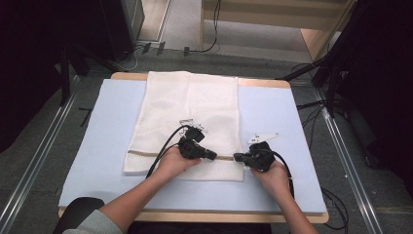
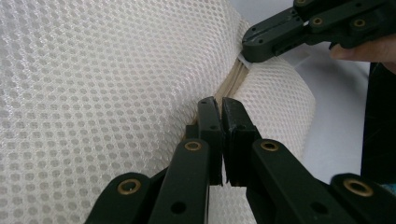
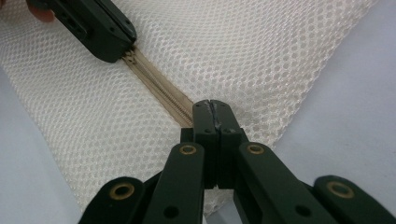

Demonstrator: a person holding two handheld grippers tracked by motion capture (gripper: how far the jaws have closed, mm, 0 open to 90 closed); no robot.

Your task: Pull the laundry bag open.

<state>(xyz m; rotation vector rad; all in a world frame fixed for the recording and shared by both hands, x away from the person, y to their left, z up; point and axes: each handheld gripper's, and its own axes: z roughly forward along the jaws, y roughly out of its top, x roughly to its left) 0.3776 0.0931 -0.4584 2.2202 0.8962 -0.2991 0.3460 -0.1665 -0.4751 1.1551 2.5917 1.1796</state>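
A white mesh bag (image 1: 190,107) lies flat on a pale blue mat (image 1: 109,131), with a beige zipper (image 1: 146,152) running across it near its front edge. My left gripper (image 1: 213,155) is shut on the zipper (image 2: 233,79), partway along it, and its jaws (image 2: 221,106) hide what they pinch. My right gripper (image 1: 237,157) is shut on the zipper's end at the bag's right edge (image 3: 211,107). The two tips face each other, a short stretch of zipper (image 3: 163,93) apart. The left gripper view shows the right gripper (image 2: 250,46) farther off, and the right gripper view shows the left gripper (image 3: 116,51).
The mat covers a wooden table (image 1: 195,217), with bare mat to the left and right of the bag. Metal rails (image 1: 39,161) run along both sides on the floor. Cables (image 1: 311,117) and dark stands (image 1: 341,63) sit beyond the table's right side.
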